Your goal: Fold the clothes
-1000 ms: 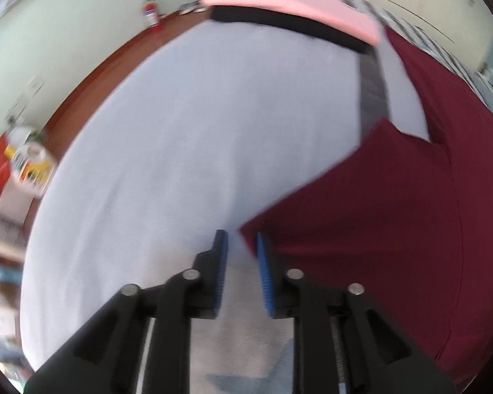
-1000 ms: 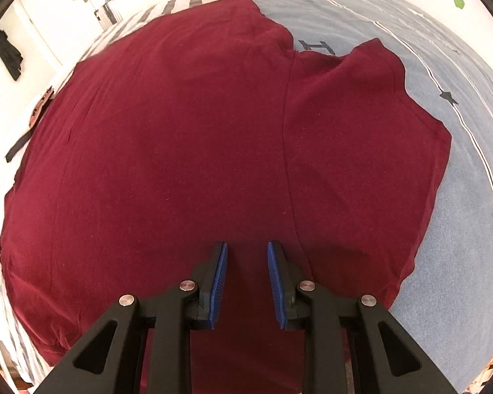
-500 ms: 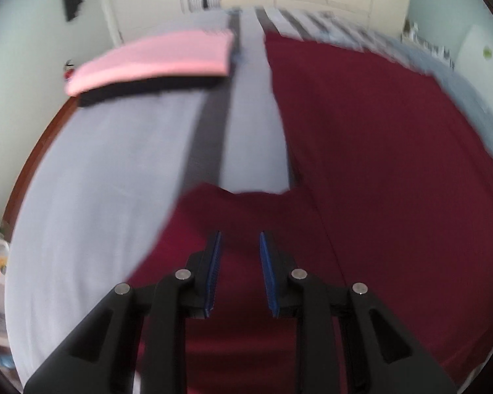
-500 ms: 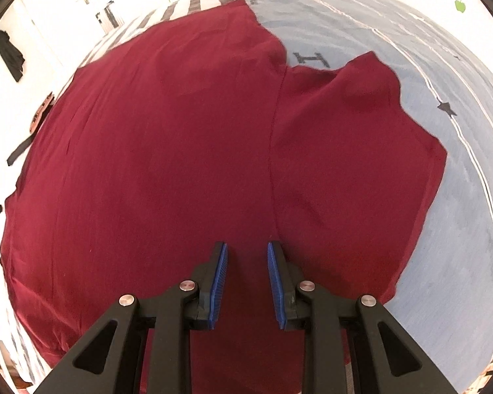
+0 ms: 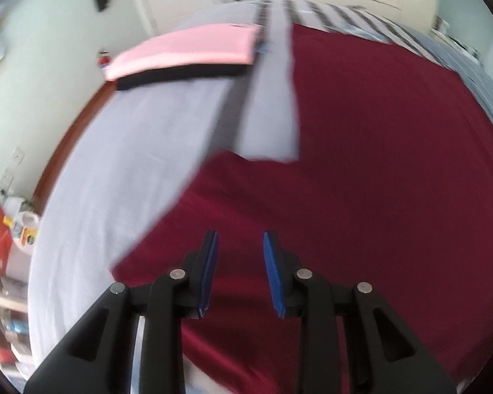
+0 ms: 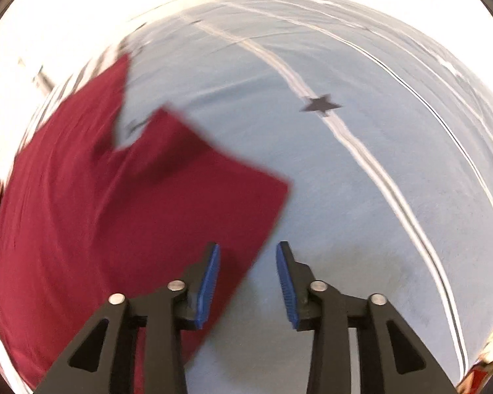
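Since the earlier frames, both tools are being swung outward over the shirt: the right tool (image 6: 248, 269), which was being held over the middle of the red cloth, is now being carried out past the shirt's edge, and the left tool (image 5: 240, 259) is now being held over the sleeve on its own side. Both views are being blurred by the motion.

The dark red shirt (image 5: 378, 180) is being left spread flat on the bed (image 5: 121, 177), and its short sleeve (image 5: 194, 223) is being shown jutting out onto the pale sheet. The left tool's jaws are being opened, with nothing pinched between the blue pads (image 5: 210, 272); only the flat cloth is being seen below the gap. In the right wrist view the shirt (image 6: 98, 197) is being seen to the left of the tool, and its other sleeve (image 6: 213, 177) is being shown ending just ahead of the left pad. The right tool's jaws are also being opened and are standing apart, with nothing gripped; bare blue-grey bedding (image 6: 361, 197) and the sleeve's edge are being seen beneath them. A black star print (image 6: 320, 105) is being shown on the bedding well beyond the sleeve. Beyond the shirt's left sleeve, a folded pink garment (image 5: 187, 52) is being seen stacked on a black one (image 5: 180, 77).
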Motion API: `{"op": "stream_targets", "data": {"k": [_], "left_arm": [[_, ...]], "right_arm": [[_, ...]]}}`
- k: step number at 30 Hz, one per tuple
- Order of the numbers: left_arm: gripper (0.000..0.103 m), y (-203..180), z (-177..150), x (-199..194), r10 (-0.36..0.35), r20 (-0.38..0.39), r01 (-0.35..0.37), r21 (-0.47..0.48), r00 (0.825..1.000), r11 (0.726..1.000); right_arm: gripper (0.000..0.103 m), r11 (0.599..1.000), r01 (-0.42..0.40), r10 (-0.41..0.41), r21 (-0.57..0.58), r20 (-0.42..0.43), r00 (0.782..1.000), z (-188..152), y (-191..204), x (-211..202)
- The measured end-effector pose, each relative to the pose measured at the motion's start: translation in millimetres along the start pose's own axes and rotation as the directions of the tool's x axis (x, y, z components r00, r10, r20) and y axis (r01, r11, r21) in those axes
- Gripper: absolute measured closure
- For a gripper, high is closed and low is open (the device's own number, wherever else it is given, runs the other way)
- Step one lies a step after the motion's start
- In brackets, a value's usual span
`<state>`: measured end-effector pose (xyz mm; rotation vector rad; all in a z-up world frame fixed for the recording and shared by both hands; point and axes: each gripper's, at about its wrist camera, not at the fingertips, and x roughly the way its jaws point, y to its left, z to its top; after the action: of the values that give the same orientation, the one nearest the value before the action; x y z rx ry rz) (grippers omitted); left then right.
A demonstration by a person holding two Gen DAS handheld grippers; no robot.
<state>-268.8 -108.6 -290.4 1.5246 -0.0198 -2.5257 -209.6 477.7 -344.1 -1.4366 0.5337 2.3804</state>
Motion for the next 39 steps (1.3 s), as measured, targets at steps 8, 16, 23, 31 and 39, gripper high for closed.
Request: {"op": "stream_targets", "data": {"k": [8, 16, 23, 31, 39], "left_arm": [[0.077, -35, -62, -23, -0.041, -0.111, 0.04, -0.02, 0.993, 0.999], [0.077, -43, -66, -28, -0.041, -0.123, 0.038, -0.032, 0.992, 0.999], [0.077, -38, -62, -26, -0.028, -0.137, 0.022, -0.043, 0.99, 0.999], [0.077, -41, -66, -43, -0.028, -0.126, 0.024, -0.032, 0.992, 0.999], [0.077, -46, -70, -35, -0.042, -0.142, 0.036, -0.041, 0.989, 0.999]], "right_arm": [[0.075, 0.998, -0.035, 0.036, 0.046, -0.027, 0.999, 29, -22, 33], [0.101, 1.0, -0.007, 0.007, -0.022, 0.008, 1.0, 28, -22, 13], [0.101, 1.0, -0.004, 0.003, -0.027, -0.055, 0.998, 5, -39, -4], [0.082, 1.0, 0.022, -0.02, -0.019, 0.078, 0.997, 36, -33, -30], [0.07, 0.946, -0.144, 0.145, -0.29, -0.017, 0.989, 80, 52, 19]]}}
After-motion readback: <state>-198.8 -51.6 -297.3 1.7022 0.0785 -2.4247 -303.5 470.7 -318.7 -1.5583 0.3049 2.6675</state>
